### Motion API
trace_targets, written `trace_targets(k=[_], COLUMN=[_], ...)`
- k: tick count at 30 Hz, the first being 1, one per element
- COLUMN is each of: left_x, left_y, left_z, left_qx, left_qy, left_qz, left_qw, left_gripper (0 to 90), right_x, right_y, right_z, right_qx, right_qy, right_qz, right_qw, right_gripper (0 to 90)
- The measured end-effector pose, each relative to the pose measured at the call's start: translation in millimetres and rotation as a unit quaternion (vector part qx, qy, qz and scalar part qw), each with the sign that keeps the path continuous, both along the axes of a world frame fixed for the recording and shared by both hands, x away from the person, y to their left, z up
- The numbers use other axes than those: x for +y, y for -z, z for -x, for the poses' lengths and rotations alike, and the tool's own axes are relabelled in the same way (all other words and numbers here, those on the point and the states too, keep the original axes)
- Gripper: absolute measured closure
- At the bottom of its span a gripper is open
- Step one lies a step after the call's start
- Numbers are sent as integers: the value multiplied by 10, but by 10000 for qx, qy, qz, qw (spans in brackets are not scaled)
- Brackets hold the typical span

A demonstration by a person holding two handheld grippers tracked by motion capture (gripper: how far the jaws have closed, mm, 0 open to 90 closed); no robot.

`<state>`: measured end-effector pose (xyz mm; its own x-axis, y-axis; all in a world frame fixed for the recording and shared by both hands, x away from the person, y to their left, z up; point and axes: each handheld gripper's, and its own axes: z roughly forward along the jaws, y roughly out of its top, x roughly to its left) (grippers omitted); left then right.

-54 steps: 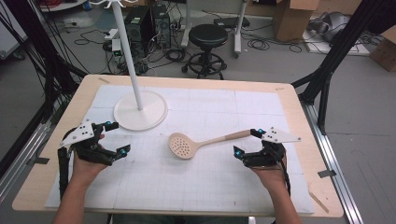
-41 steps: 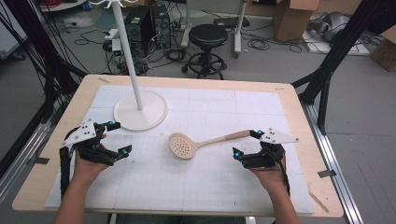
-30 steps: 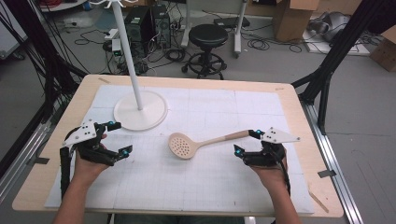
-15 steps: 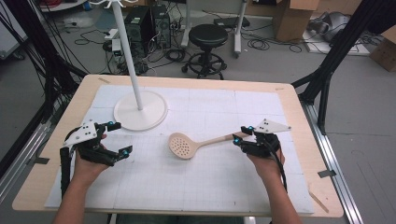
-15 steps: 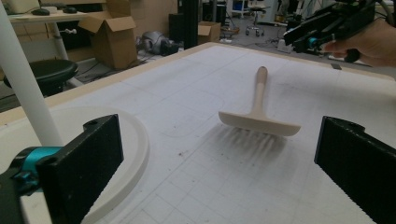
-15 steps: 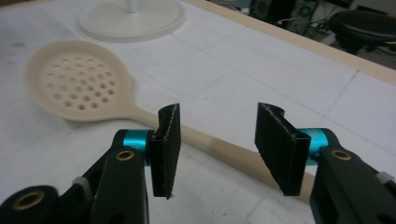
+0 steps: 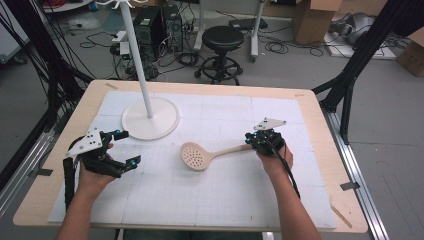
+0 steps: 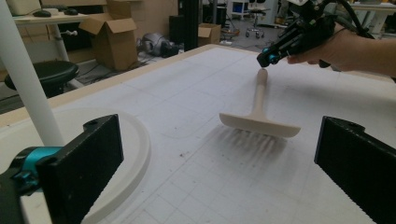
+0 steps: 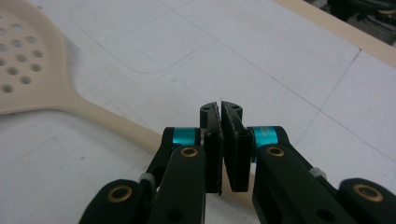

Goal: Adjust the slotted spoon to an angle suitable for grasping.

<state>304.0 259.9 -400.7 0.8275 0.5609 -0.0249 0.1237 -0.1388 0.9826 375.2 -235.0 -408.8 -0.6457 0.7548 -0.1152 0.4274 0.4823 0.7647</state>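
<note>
The right claw (image 7: 248, 141), jaws pressed together, sits over the skimmer (image 7: 210, 154) handle mid-worktop (image 7: 310, 100), while the left claw (image 7: 127, 147) gapes near the left edge.

A beige skimmer (image 7: 200, 156) dotted with round holes lies on a white mat (image 7: 200, 200) ruled in a faint grey grid. The stand (image 7: 150, 120) is white. Both grippers (image 7: 119, 147) (image 7: 250, 141) are black with teal accents.
</note>
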Motion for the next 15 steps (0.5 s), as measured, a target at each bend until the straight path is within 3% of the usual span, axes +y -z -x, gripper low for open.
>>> trace_targets(k=[5, 11, 15], left_x=[-3, -5, -10], left_y=[-3, 6, 8], left_z=[8, -6, -3], left_qx=[-2, 19, 20], left_qy=[21, 20, 29], left_qz=[34, 37, 10], left_qw=[10000, 10000, 10000], left_gripper=[17, 17, 17], right_x=[-11, -21, -76], right_y=[81, 127, 218], right_z=[-61, -111, -168], right_qx=[200, 228, 488], right_qy=[176, 304, 482], right_qz=[64, 150, 91], right_qw=[9996, 9992, 9976], right_gripper=[893, 893, 894])
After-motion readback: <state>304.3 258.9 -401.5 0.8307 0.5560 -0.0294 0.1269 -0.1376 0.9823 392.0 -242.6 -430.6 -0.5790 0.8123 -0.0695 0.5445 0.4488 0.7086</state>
